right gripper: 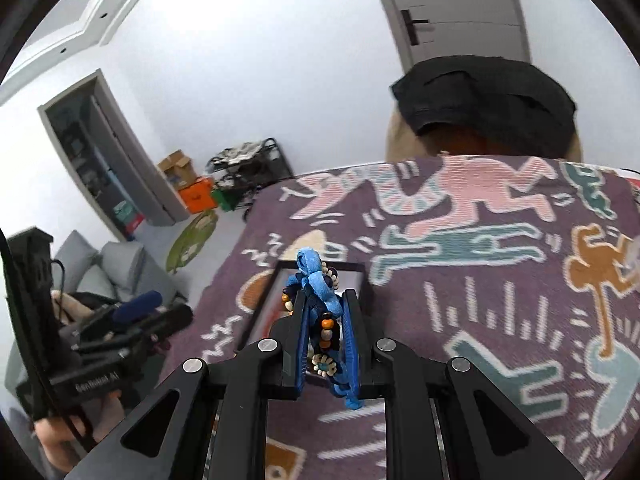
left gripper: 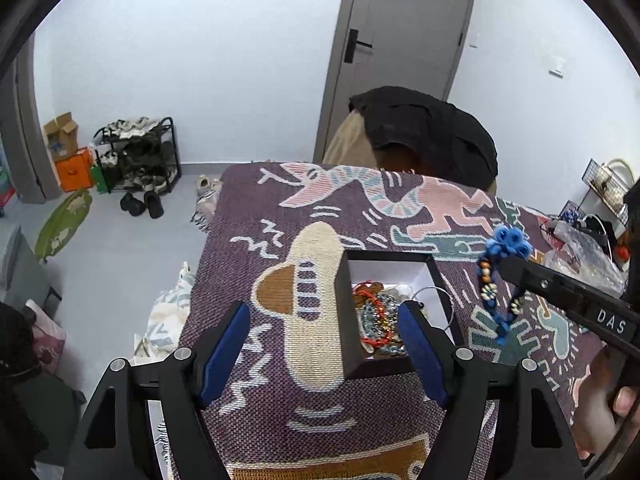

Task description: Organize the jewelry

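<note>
A black box with a white inside sits on the patterned blanket and holds several beaded pieces in orange, blue and silver. My left gripper is open just in front of it. The box's near left wall stands between its blue pads, with no pad pressing on it. My right gripper reaches in from the right, above the blanket beside the box. It is shut on a blue cloth-and-bead bracelet, which hangs down in a loop. In the right wrist view the bracelet is pinched in the right gripper, over the box.
The blanket covers the whole table. A chair draped with black cloth stands behind the far edge. Plastic bags and a wire rack crowd the right end. A shoe rack and boxes stand on the floor at left.
</note>
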